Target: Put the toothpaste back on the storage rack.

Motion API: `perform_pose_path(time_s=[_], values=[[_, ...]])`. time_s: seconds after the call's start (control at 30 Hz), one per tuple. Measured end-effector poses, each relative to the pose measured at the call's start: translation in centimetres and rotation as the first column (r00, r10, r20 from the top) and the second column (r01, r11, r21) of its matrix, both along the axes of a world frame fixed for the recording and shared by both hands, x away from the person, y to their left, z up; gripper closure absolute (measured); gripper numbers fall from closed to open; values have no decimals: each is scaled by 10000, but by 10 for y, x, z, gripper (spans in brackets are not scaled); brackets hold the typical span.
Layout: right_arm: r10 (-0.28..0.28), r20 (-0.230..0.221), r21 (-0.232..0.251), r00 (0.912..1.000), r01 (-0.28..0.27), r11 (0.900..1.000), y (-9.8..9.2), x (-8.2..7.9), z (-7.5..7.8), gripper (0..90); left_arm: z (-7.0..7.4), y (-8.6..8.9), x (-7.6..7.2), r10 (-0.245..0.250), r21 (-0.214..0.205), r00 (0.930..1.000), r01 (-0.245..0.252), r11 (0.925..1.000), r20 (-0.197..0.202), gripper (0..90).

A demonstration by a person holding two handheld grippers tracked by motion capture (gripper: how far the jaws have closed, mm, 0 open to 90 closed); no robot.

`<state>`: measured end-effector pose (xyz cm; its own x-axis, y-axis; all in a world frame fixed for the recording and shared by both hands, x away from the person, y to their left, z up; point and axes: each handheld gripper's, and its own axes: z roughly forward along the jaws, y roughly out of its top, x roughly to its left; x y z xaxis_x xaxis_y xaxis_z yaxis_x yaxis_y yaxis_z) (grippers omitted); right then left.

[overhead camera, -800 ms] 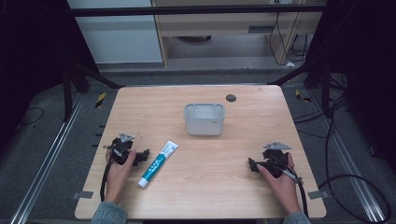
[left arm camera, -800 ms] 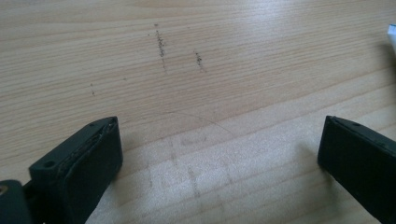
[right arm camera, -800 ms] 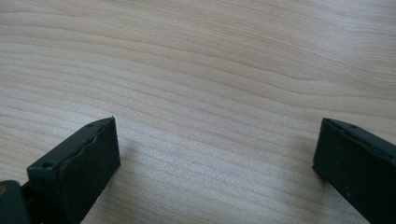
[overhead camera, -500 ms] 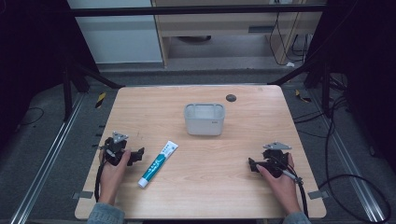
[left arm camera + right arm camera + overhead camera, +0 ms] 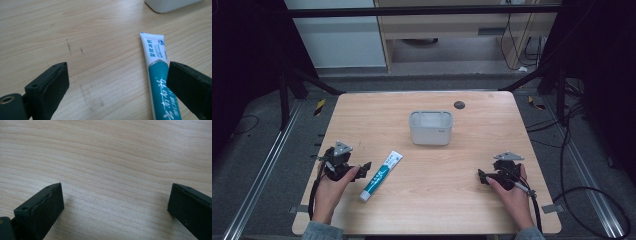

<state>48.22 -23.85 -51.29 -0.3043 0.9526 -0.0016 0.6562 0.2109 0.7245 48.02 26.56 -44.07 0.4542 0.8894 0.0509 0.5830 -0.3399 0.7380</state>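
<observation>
toothpaste tube [image 5: 158, 72] with white and teal faces, chinese characters printed lengthwise, smaller print beside them too fine to read

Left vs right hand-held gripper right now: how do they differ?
The left hand-held gripper sits beside the toothpaste tube, which lies partly behind one jaw in its own view; the right hand-held gripper faces bare table. The left points right, the right points left. Both have open jaws and hold nothing.

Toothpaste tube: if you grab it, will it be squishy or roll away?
The toothpaste tube probably squashes a little, since it looks like soft plastic with a flat crimped end. It lies flat on the table, so it likely won't roll. Its glossy skin may slip between the left tool's open jaws.
</observation>
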Motion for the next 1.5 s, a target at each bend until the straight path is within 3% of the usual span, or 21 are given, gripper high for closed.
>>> perform_pose_path(time_s=[0.23,0.4,0.63,0.83,0.97,1.07,1.13,1.17,1.3,1.4,1.5], values=[[0,-5,4,10000,0,10000,0,0,0,6,-2,-22,-4,-429,597,9972,465,9971,-605,37],[1,-3,0,10000,-1,10000,0,0,0,6,-10,-37,-4,-839,611,9925,896,9941,-892,65],[2,-4,3,10000,-2,10000,0,0,0,6,-12,-54,-7,-1547,982,9827,1647,9814,-1021,107],[-32,-1,13,10000,32,10000,0,0,0,7,-16,-58,-4,-1530,919,9806,1647,9821,-1228,89],[48,-5,13,10000,-48,10000,0,0,0,7,-15,-64,3,-1175,737,9851,1273,9891,-1255,91],[126,-20,-9,9999,-126,9999,-1,0,0,7,-15,-72,7,-1234,731,9822,1347,9882,-1415,94],[152,-31,6,9999,-152,9999,-1,0,0,7,-14,-82,13,-1315,1379,9788,1535,9785,-1568,93],[191,-17,-19,9998,-191,9998,-1,0,0,7,-13,-84,15,-1325,1506,9784,1566,9761,-1586,92],[275,8,-61,9996,-274,9996,-2,1,0,6,-12,-87,21,-1409,1519,9737,1689,9739,-1788,99],[286,16,-61,9996,-286,9996,-2,1,0,6,-15,-88,25,-1539,1793,9676,1906,9651,-2001,159],[283,13,-60,9996,-283,9996,-2,1,0,6,-18,-89,29,-1557,1786,9644,1953,9643,-2139,228]])
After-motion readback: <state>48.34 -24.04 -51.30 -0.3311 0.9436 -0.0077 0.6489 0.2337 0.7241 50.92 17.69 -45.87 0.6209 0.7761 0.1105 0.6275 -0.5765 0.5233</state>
